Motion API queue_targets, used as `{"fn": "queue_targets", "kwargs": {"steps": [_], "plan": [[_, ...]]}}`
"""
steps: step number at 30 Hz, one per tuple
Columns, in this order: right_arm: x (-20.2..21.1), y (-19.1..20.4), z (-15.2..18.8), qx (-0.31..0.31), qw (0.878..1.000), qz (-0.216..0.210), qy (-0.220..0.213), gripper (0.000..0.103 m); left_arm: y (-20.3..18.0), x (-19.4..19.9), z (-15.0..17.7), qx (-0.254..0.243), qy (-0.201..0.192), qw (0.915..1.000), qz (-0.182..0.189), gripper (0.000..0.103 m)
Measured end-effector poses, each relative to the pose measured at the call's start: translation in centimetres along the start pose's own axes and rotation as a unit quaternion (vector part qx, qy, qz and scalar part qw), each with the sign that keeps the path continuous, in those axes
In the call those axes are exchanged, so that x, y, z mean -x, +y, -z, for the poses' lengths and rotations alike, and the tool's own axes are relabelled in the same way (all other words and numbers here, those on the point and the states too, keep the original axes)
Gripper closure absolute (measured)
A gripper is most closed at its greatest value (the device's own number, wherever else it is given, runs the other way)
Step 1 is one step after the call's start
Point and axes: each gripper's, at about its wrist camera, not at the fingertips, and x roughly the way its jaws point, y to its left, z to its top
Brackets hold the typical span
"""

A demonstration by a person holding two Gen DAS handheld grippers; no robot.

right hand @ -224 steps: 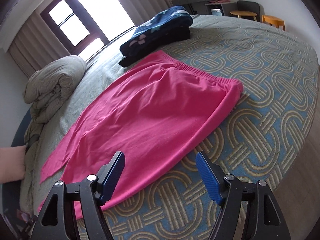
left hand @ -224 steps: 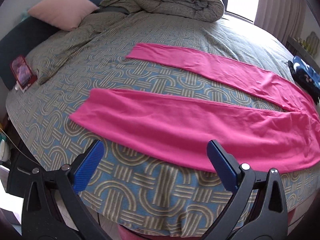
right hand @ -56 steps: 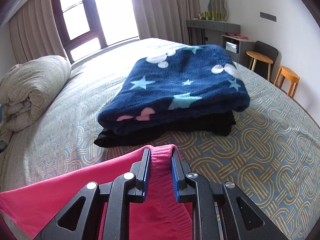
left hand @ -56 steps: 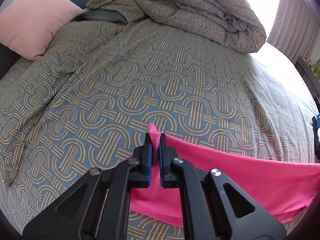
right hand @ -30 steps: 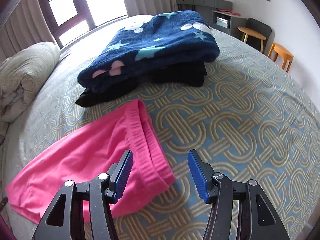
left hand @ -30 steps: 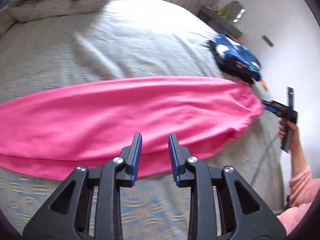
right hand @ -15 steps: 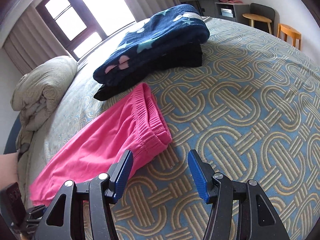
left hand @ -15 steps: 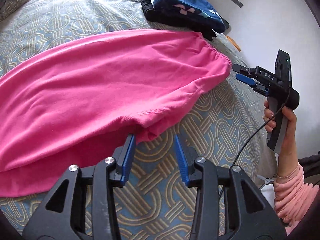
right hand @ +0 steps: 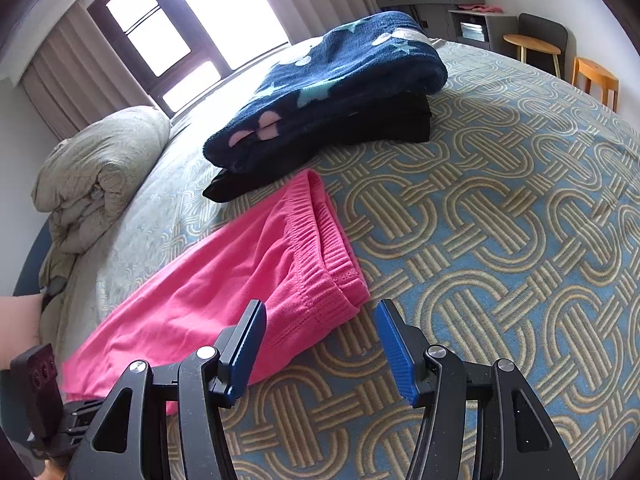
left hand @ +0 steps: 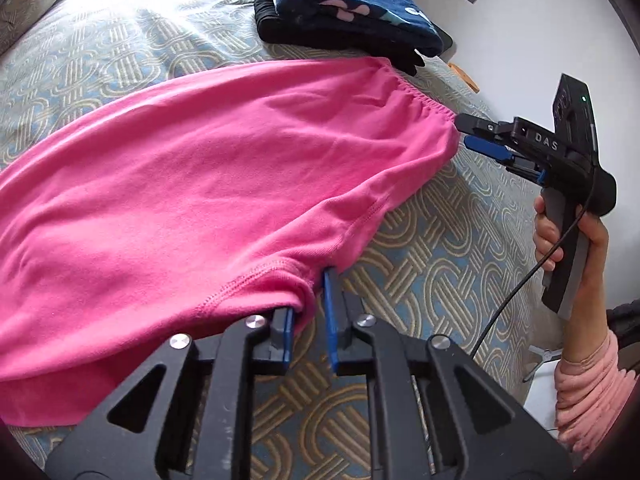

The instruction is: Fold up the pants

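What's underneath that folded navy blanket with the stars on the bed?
Under the navy blanket lies a folded black garment, its edge showing all along. Both rest on the patterned bedspread. Anything between them is covered.

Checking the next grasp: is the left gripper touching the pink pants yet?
Touching. In the left wrist view the left gripper straddles the crotch edge of the pink pants; fabric lies between its narrowly parted fingers and drapes over one.

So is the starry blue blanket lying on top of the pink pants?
No, the blue blanket sits on a black folded garment, beside the pink pants.
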Motion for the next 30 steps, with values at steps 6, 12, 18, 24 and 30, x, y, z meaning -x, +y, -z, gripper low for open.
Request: {"fn": "queue_targets", "kwargs": {"steps": [6, 12, 18, 24, 30], "plan": [[-0.7, -0.6, 0.0, -0.018, 1.0, 0.002, 0.007, 0.045, -0.9, 1.6, 1.3, -0.01, -0.024, 0.9997, -0.005, 0.09], [-1.7, -1.1, -0.3, -0.044, 0.999, -0.004, 0.018, 0.045, -1.3, 1.5, 1.8, -0.016, -0.027, 0.9993, -0.017, 0.09], [-2.7, -0.9, -1.7, -0.04, 0.999, 0.014, 0.012, 0.08, -2.1, 1.1, 2.1, -0.041, -0.028, 0.9978, -0.043, 0.09], [-1.3, -2.0, -1.3, -0.059, 0.998, 0.035, -0.004, 0.081, -3.5, 1.5, 2.8, -0.081, -0.039, 0.9948, -0.048, 0.09], [-3.0, -4.2, -0.2, -0.051, 0.998, 0.024, 0.025, 0.075, -3.6, 0.1, 3.7, -0.088, -0.023, 0.9941, -0.06, 0.09]]}}
